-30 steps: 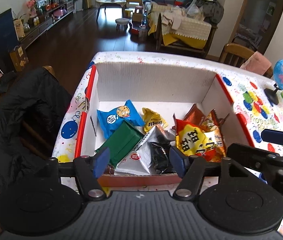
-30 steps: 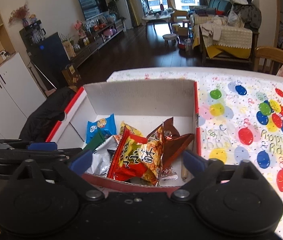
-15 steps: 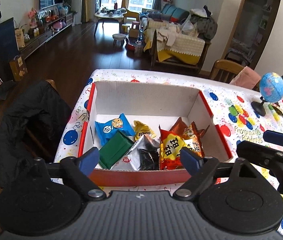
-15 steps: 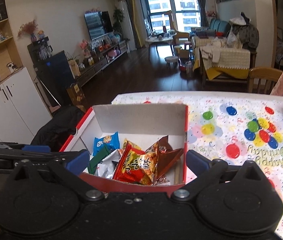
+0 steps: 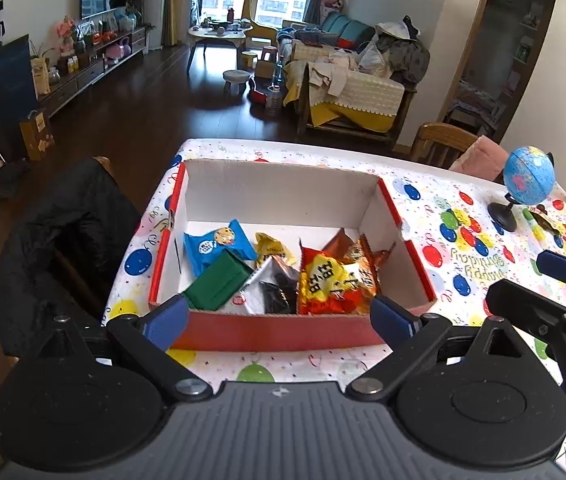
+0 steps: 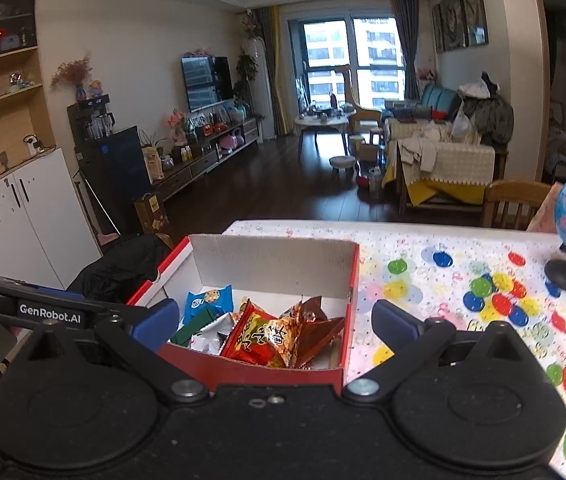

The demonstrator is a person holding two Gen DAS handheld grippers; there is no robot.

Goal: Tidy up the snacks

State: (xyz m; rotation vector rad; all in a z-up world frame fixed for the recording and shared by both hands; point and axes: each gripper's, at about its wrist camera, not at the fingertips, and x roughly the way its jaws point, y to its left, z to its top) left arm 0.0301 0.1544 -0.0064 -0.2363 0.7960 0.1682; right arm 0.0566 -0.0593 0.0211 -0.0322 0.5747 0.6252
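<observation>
One red-sided cardboard box [image 5: 283, 330] with white inner walls sat on the counter [image 5: 463, 264], which wore a balloon-print birthday cloth. Left to right in the box lay one blue cookie packet [image 5: 215, 246], one green packet [image 5: 219, 282], one yellow packet [image 5: 273, 248], one silver-and-black pouch [image 5: 271, 290], and red-orange snack bags [image 5: 335, 282], their number unclear. Right of the box stood one small globe [image 5: 529, 176]. The left gripper [image 5: 281, 320] and right gripper [image 6: 275, 322] each hovered near the box's front wall, fingers [image 5: 165, 320] spread wide, holding nothing. Beyond the box stretched a dark-floored living room.
</observation>
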